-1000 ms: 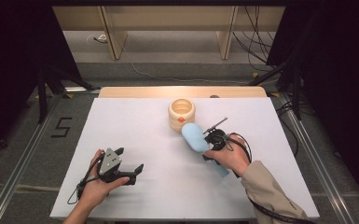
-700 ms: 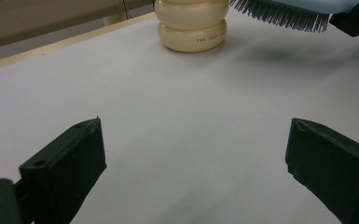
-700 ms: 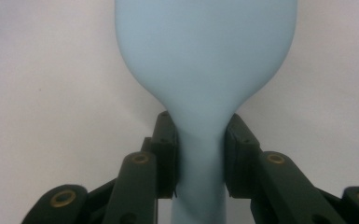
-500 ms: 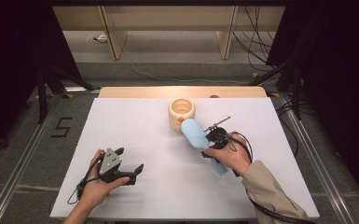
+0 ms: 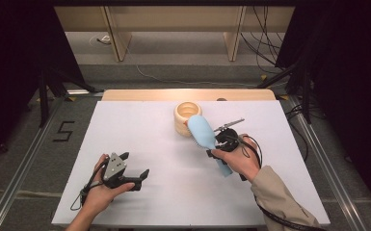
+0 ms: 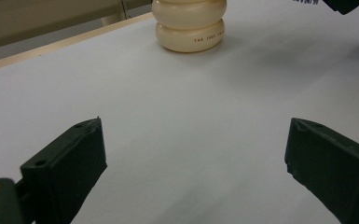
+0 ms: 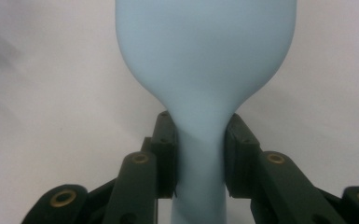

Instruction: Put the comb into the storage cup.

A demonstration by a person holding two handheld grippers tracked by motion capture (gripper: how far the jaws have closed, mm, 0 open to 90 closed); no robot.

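1. Nearest me, well short of the cream holder [image 5: 188,118], the left gripper [image 5: 136,176] sat low on the white table [image 5: 139,139] with its jaws spread wide and nothing between them. No trouble there, unless that hand drifted in and crowded the other one.

2. Further in, just on my side of the holder, the right gripper [image 5: 220,143] had its jaws closed in tight on the narrow neck of the light blue hairbrush [image 5: 203,133], pads pressing both sides. The handle tail stuck out back toward me, the wide head reached forward and up.

3. That grip worried me: smooth plastic, a tapering neck, all the weight out front. I reckoned the brush could pivot or slide in the pads if the wrist tipped quickly.

4. The head hung right at the holder's near rim, seemingly over the edge. Brought down off-centre, it might have caught the rim instead of dropping into the opening.

5. The holder stood free, tall and rounded. A sideways nudge from the brush could have shoved or toppled it toward the wooden strip [image 5: 139,94] beyond.
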